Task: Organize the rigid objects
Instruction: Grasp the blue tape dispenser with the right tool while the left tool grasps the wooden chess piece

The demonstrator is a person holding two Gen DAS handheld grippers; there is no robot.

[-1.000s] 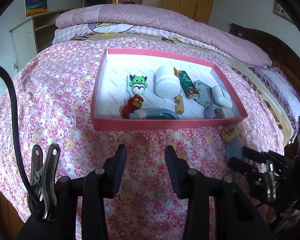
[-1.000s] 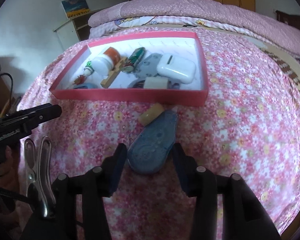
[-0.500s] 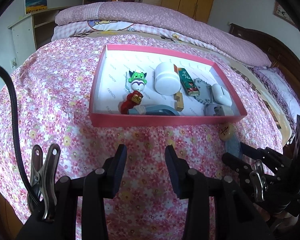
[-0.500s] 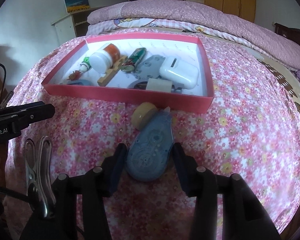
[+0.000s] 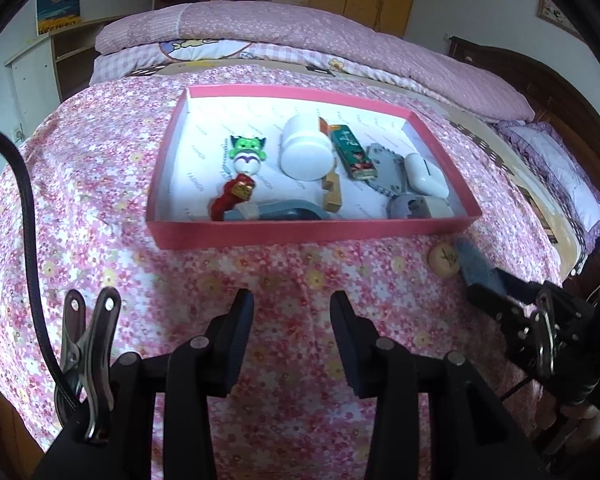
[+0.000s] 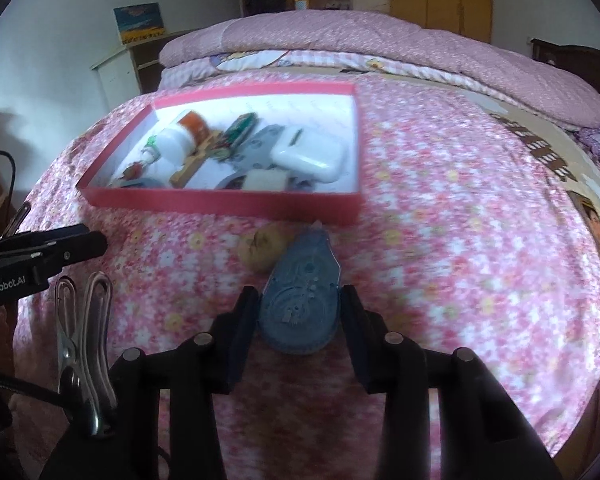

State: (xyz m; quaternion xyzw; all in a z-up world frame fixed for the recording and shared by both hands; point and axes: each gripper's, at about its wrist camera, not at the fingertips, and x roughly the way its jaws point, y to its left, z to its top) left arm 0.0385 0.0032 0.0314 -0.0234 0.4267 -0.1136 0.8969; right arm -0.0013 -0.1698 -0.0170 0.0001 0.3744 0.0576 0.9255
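Note:
A pink tray (image 5: 312, 233) (image 6: 220, 204) on the floral bedspread holds several small things: a white jar (image 5: 306, 152), a green-headed figure (image 5: 247, 152), a white earbud case (image 6: 310, 158). A blue correction-tape dispenser (image 6: 300, 304) lies in front of the tray beside a round wooden token (image 6: 260, 250) (image 5: 444, 260). My right gripper (image 6: 299, 310) is shut on the dispenser, fingers against both its sides; the dispenser also shows in the left wrist view (image 5: 476, 264). My left gripper (image 5: 292, 312) is open and empty above the bedspread, in front of the tray.
Folded pink quilts (image 5: 300, 36) lie across the far end of the bed. A white shelf unit (image 5: 40, 68) stands at the left, a dark wooden headboard (image 5: 540, 92) at the right. The bed edge drops off near the grippers.
The right gripper has slid forward around the dispenser and closed onto its sides. The left gripper has hardly moved.

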